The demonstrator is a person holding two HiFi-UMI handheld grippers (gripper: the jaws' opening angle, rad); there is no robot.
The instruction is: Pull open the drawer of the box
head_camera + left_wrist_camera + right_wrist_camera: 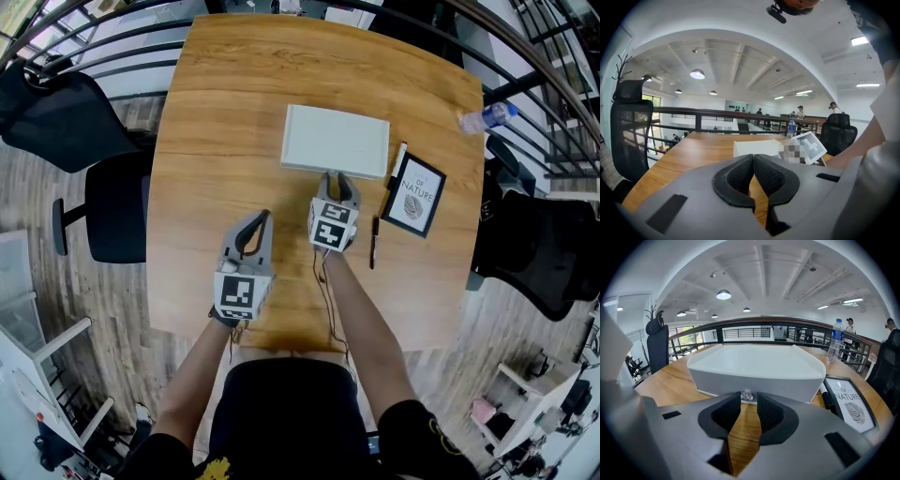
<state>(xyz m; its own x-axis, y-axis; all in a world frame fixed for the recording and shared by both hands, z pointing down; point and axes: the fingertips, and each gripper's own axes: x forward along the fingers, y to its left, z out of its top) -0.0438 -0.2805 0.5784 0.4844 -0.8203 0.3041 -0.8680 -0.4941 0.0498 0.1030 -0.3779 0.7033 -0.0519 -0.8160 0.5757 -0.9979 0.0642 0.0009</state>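
A flat white box (336, 141) lies in the middle of the wooden table (216, 112). Its drawer front faces me and looks closed, with a small clear knob (747, 394) at its middle. My right gripper (336, 180) is at that front; in the right gripper view its jaws (748, 398) stand narrowly apart with the knob between the tips, and a thin gap shows on the knob's right side. My left gripper (262, 219) hovers over bare wood to the box's near left, its pads (740, 176) pressed together with nothing held.
A framed print (417, 195) lies right of the box, with a white marker (396, 171) and a black pen (374, 242) beside it. A water bottle (487, 117) is at the table's right edge. Black chairs (66, 112) (534, 253) flank the table, and a railing runs behind.
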